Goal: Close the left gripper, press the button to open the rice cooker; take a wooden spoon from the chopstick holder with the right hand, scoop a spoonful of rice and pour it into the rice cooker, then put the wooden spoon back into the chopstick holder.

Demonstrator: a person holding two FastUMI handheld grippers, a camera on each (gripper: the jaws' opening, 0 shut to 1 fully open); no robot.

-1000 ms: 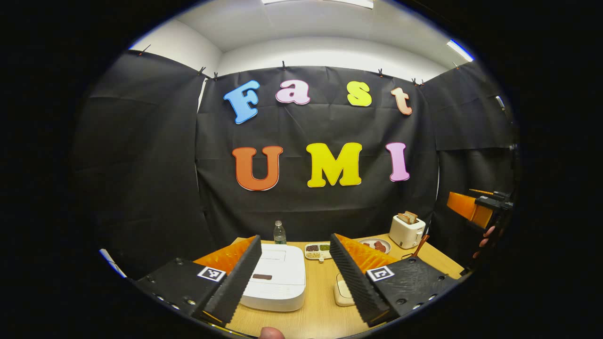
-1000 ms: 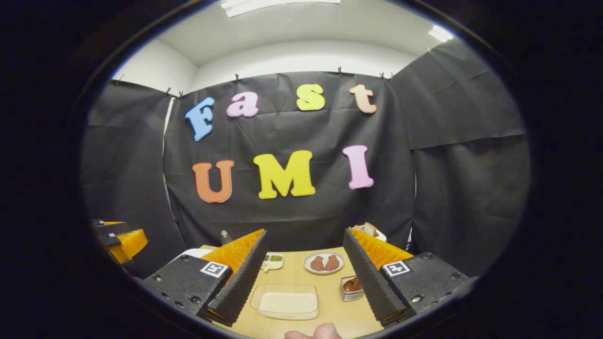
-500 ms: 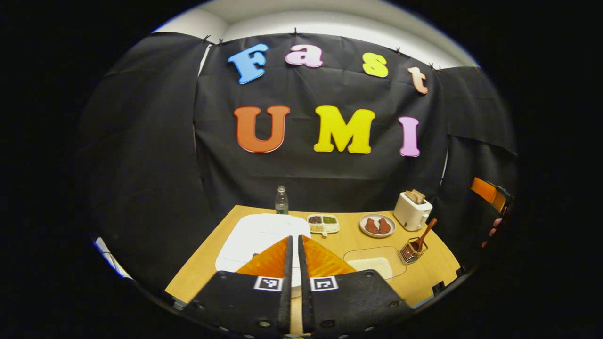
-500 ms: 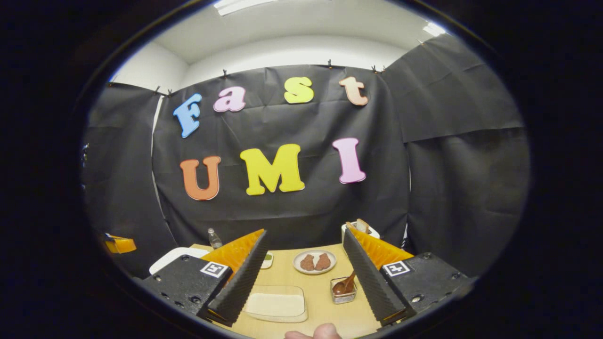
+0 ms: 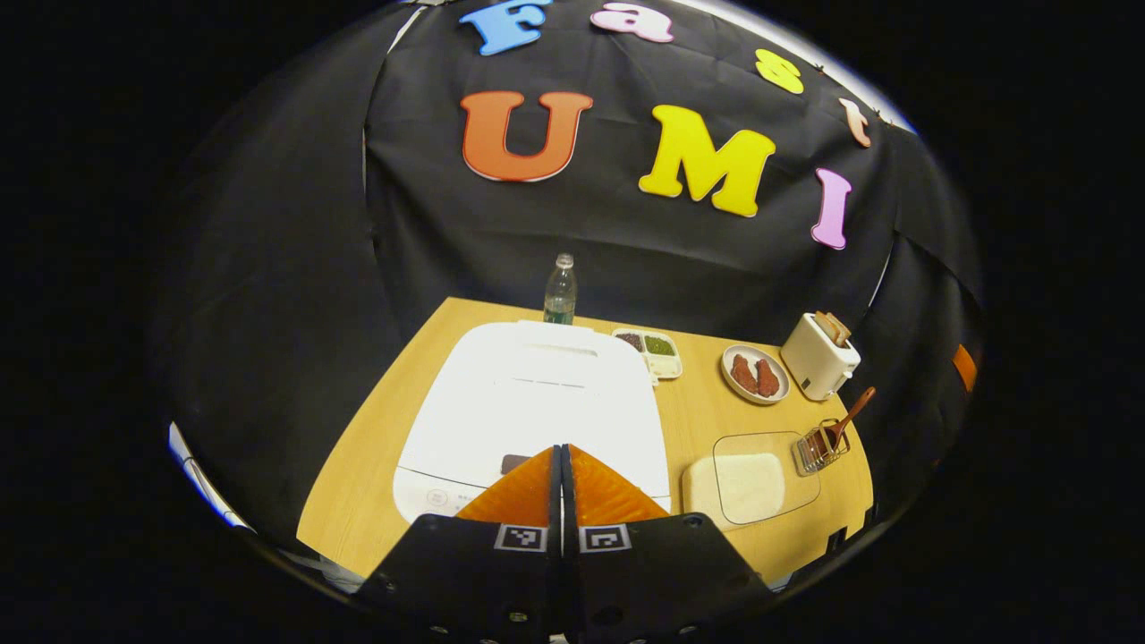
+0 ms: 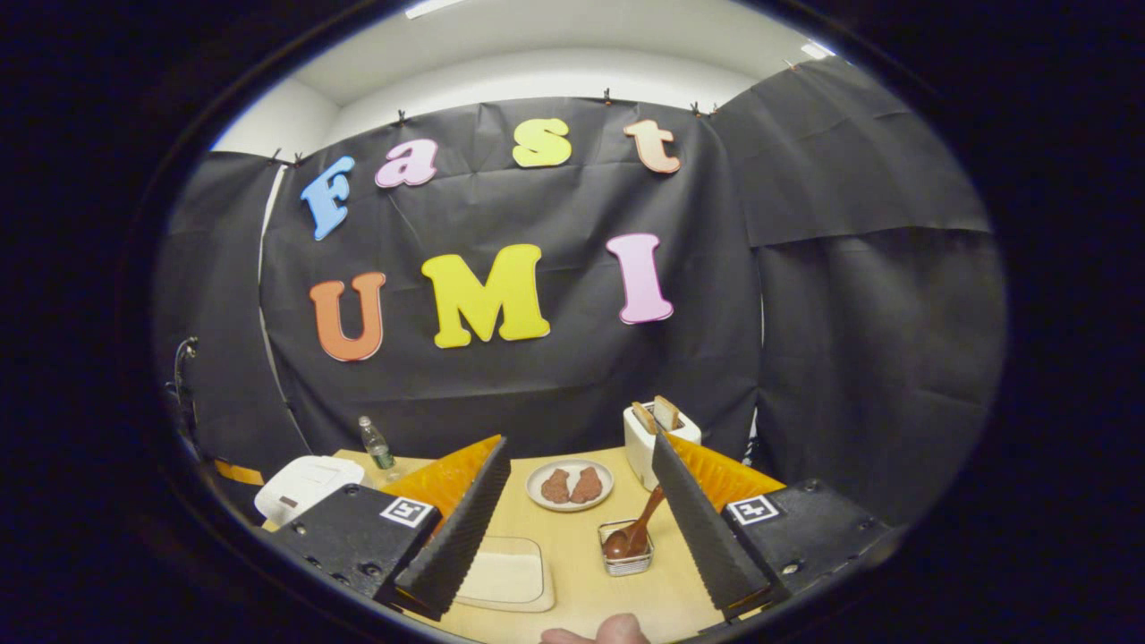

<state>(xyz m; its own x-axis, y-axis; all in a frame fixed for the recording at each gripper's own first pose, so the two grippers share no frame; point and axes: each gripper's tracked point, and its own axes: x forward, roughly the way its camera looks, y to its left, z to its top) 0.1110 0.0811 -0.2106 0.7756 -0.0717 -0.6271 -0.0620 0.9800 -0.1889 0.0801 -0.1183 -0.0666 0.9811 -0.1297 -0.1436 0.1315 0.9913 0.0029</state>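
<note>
Over the rice cooker [image 5: 535,407], lid still down.
Left gripper [image 5: 562,458] pinched shut on nothing, poised to press; right gripper [image 6: 581,514] wide open, empty; wooden spoon [image 6: 633,531] waits in the chopstick holder [image 6: 625,556].

The table [image 5: 376,465] was pale wood with a smooth matt finish. The rice cooker [image 5: 537,402] looked like smooth white plastic, faintly glossy. The chopstick holder [image 6: 625,547] was shiny wire metal, the wooden spoon [image 6: 633,534] dark and polished. The rice tray [image 5: 760,474] was clear plastic, and the wall [image 6: 850,313] creased matt cloth.
</note>
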